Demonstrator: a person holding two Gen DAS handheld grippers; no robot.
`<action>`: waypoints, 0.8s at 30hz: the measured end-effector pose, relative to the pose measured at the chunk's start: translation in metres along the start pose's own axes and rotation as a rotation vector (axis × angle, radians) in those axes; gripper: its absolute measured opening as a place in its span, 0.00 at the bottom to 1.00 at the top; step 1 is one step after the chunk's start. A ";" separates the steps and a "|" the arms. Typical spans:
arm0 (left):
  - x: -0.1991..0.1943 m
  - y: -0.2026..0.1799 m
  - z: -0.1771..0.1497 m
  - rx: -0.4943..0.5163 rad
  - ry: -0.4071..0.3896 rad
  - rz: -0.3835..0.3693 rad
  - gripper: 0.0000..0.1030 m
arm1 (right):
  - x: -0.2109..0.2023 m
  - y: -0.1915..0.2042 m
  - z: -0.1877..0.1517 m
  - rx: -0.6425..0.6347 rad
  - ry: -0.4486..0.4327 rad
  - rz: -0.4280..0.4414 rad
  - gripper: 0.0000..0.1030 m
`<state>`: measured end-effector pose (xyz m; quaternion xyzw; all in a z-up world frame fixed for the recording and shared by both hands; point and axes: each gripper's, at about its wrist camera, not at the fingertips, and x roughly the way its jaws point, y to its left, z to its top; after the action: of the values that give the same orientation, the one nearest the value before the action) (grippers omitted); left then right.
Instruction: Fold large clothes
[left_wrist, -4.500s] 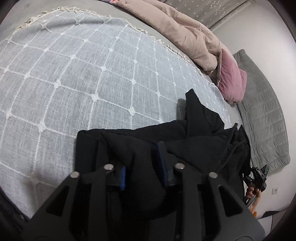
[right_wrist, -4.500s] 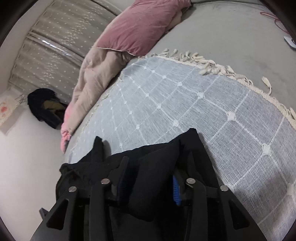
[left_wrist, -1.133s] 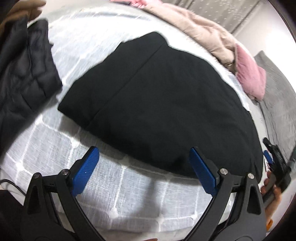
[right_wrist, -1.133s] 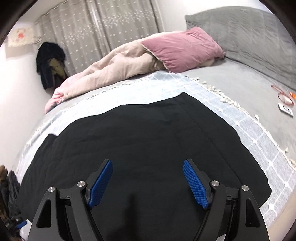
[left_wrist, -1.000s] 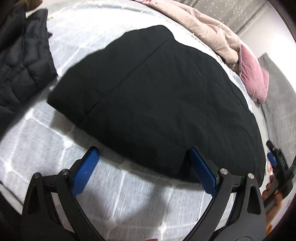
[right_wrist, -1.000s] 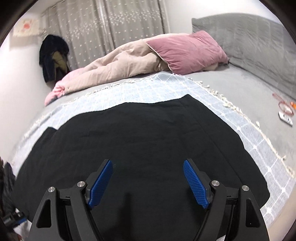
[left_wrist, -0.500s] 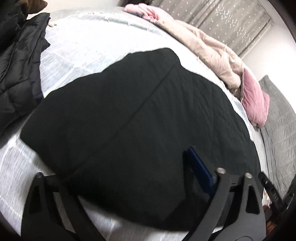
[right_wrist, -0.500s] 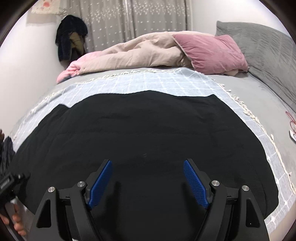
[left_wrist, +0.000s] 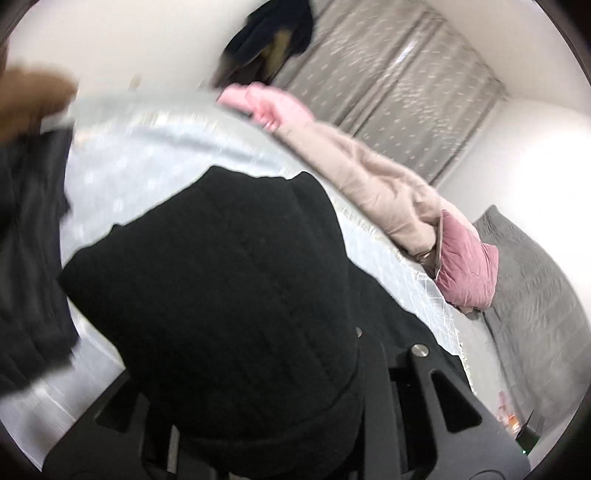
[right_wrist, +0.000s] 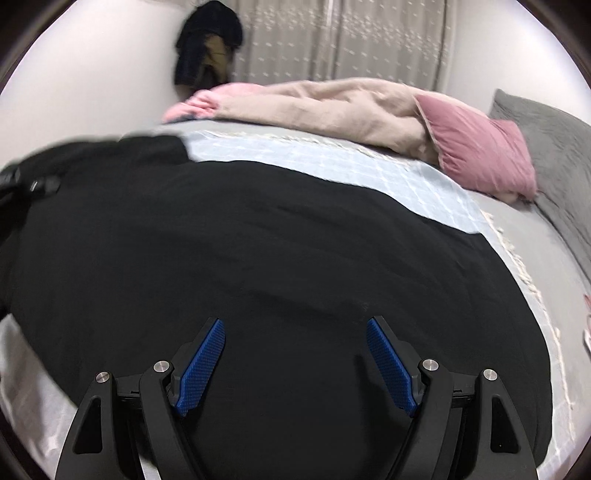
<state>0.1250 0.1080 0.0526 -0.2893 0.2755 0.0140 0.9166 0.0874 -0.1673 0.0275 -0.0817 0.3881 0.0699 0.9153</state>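
Note:
A large black garment (right_wrist: 258, 258) lies spread over the pale checked bedspread (right_wrist: 369, 166). My right gripper (right_wrist: 295, 363) is open just above the garment's near part, blue pads (right_wrist: 201, 363) apart and empty. In the left wrist view my left gripper (left_wrist: 251, 413) is shut on the black garment (left_wrist: 221, 277); the lifted cloth bunches between the fingers and hides the pads. The left gripper also shows at the far left of the right wrist view (right_wrist: 22, 184), at the garment's raised left end.
A beige duvet (right_wrist: 332, 107) and a pink pillow (right_wrist: 476, 155) lie at the back of the bed, with a grey quilted headboard cushion (right_wrist: 554, 147) at the right. A dark puffer jacket (left_wrist: 29, 258) lies at the left. Dark clothes (right_wrist: 207, 44) hang by the curtain.
My left gripper has closed on the garment's left edge and lifted it, folding it over toward the middle. My right gripper stays open and has moved lower over the garment.

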 end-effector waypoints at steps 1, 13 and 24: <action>-0.005 -0.002 0.004 0.016 -0.017 -0.003 0.25 | -0.002 0.001 0.001 0.000 -0.005 0.033 0.78; -0.031 -0.089 0.010 0.236 -0.124 -0.195 0.25 | 0.062 0.007 0.004 0.123 0.267 0.362 0.77; -0.014 -0.201 -0.054 0.499 0.060 -0.402 0.28 | 0.032 -0.098 0.005 0.470 0.156 0.470 0.78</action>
<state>0.1237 -0.0862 0.1275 -0.1045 0.2345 -0.2436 0.9353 0.1321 -0.2595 0.0173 0.2180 0.4709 0.1814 0.8354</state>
